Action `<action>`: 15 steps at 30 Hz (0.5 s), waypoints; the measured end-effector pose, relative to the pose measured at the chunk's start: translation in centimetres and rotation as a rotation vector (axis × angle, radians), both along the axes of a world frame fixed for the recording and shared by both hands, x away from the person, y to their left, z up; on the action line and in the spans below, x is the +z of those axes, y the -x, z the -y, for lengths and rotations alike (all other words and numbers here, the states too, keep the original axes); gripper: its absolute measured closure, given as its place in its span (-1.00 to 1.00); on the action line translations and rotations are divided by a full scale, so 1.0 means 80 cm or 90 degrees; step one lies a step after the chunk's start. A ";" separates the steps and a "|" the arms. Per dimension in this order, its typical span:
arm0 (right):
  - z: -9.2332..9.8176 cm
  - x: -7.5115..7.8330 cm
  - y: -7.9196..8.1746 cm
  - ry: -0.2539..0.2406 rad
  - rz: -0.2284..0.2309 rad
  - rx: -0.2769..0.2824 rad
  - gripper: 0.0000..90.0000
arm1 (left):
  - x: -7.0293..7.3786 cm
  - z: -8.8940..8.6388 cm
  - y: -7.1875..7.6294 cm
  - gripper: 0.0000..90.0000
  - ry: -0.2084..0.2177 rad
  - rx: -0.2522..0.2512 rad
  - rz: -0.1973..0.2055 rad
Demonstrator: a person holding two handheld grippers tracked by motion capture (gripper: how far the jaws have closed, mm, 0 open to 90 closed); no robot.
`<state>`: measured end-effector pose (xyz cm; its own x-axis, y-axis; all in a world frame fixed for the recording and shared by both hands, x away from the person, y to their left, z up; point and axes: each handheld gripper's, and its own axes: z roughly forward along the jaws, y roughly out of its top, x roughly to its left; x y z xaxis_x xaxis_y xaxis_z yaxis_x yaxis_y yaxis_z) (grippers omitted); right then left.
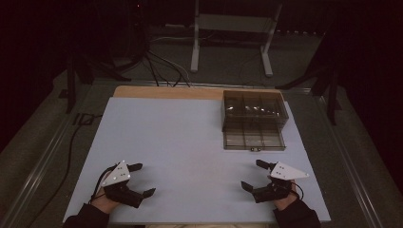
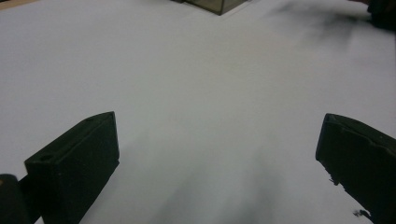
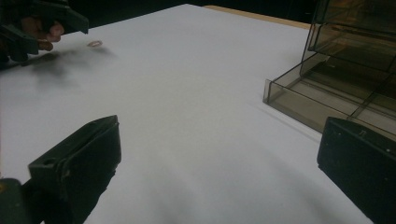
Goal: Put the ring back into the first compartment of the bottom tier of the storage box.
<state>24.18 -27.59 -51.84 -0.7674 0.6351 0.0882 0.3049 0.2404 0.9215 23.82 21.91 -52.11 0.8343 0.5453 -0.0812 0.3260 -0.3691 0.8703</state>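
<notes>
Nearest the viewer, the left hand-held gripper (image 1: 140, 179) and the right hand-held gripper (image 1: 252, 174) rest low over the near edge of the counter (image 1: 180, 137), each borne by a hand in a dark sleeve, with a grey three-cornered plate on top. Both are released: the black jaws stand wide apart, with nothing between them but the white sheet, as the left gripper view (image 2: 217, 154) and the right gripper view (image 3: 219, 163) confirm. The two grippers lie well apart, one toward each near corner.

Just beside the left hand-held gripper, on the white surface, lies a ring (image 3: 95, 44): small, pale, thin, lying flat, seen faintly in the right gripper view; its material cannot be told.

Farther on, ahead of the right hand-held gripper toward the far right of the counter, stands a box (image 1: 254, 118) of smoky, translucent plastic. It is divided into compartments by inner walls, and a shallow divided tray of the same plastic lies open in front of its taller part. A few bright glints show in the rear compartments; whether they are contents or reflections cannot be told. The front compartments look bare.

Beyond the white sheet a strip of wood (image 1: 166, 92) marks the far edge of the counter.
</notes>
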 end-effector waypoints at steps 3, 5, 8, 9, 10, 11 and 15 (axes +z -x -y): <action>0.001 0.000 0.000 -0.003 -0.001 -0.004 -1.00 | 0.003 0.004 0.002 -0.98 -0.003 -0.011 0.002; 0.001 0.000 0.000 -0.004 -0.002 -0.007 -1.00 | 0.006 0.006 0.003 -0.98 -0.005 -0.019 0.006; 0.001 0.001 0.000 -0.008 -0.002 -0.008 -1.00 | 0.011 0.008 0.004 -0.98 -0.003 -0.023 0.012; 0.001 0.001 0.000 -0.008 -0.002 -0.008 -1.00 | 0.011 0.008 0.004 -0.98 -0.003 -0.023 0.012; 0.000 0.001 0.001 -0.010 -0.001 -0.007 -1.00 | 0.015 0.009 0.005 -0.98 0.005 -0.027 0.015; 0.000 0.002 0.001 -0.010 0.000 -0.007 -1.00 | 0.018 0.009 0.006 -0.98 0.008 -0.028 0.017; 0.000 0.001 0.001 -0.017 -0.003 -0.003 -1.00 | 0.021 0.009 0.006 -0.98 0.016 -0.028 0.023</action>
<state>24.11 -27.55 -51.75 -0.7635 0.6365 0.1091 0.3108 0.2141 0.9260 23.30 21.19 -50.41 0.8600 0.5062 -0.0643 0.2786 -0.3603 0.8902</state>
